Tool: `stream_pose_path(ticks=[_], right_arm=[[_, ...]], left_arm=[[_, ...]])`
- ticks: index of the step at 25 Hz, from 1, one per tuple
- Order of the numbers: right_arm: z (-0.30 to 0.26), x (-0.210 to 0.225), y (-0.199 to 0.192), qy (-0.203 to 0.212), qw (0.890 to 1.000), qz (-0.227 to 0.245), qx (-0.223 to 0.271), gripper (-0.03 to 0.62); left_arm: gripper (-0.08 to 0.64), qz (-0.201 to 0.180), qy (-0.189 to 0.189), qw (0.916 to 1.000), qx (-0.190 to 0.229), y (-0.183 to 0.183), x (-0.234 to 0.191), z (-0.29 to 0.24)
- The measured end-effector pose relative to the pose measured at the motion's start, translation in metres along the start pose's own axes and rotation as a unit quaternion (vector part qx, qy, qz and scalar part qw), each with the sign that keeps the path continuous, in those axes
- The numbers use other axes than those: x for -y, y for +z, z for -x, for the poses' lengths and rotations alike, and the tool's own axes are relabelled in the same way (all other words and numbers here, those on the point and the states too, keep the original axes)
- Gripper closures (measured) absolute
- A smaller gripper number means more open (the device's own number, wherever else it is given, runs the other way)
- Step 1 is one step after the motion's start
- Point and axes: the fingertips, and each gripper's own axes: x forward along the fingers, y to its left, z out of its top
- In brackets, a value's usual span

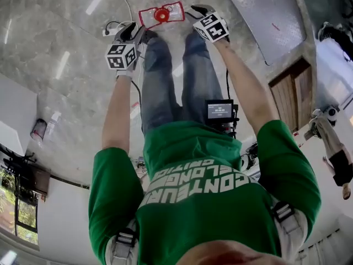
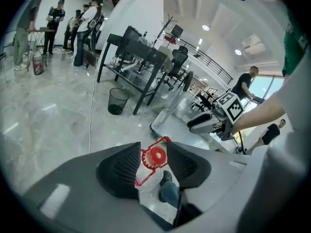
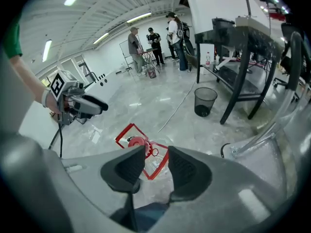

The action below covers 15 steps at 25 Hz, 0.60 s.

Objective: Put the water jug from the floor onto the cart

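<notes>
The water jug [image 1: 161, 14] lies on the marble floor just beyond the person's shoes; it is clear, with a red cap and a red handle frame. My left gripper [image 1: 131, 32] hangs left of it and my right gripper [image 1: 196, 10] right of it, both above the floor. In the left gripper view the jaws [image 2: 153, 152] stand open, the red cap [image 2: 154, 156] showing in the gap below them, untouched. The right gripper [image 3: 156, 154] is open too, with the jug [image 3: 137, 142] beneath it. The low metal cart [image 1: 265, 15] sits to the right.
A black mesh bin [image 3: 204, 101] stands by a black desk [image 3: 243, 38]. A white cable [image 2: 91, 110] runs across the floor. The cart's tube handle [image 3: 272, 130] rises at the right. Several people [image 3: 155, 42] stand far back.
</notes>
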Motion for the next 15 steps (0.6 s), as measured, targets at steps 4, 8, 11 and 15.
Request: stream_pose_path(ticks=[4,8,11,15], right_arm=[[-0.041,0.005,-0.026,-0.001,0.999,-0.027,-0.024,0.429],[-0.071,0.008,-0.044,-0.006,0.998,-0.056,-0.039,0.397],[-0.084,0.01,-0.056,-0.003,0.996,-0.073,-0.048,0.396],[-0.098,0.009,-0.066,0.001,0.994,-0.088,-0.06,0.399]], left_arm=[[0.365,0.039,0.007,0.9988,-0.029,-0.036,-0.025,-0.034],[0.347,0.077,0.014,0.9959,-0.045,-0.059,-0.046,-0.059],[0.341,0.102,0.016,0.9931,-0.056,-0.073,-0.053,-0.076],[0.374,0.122,0.014,0.9903,-0.065,-0.082,-0.059,-0.091]])
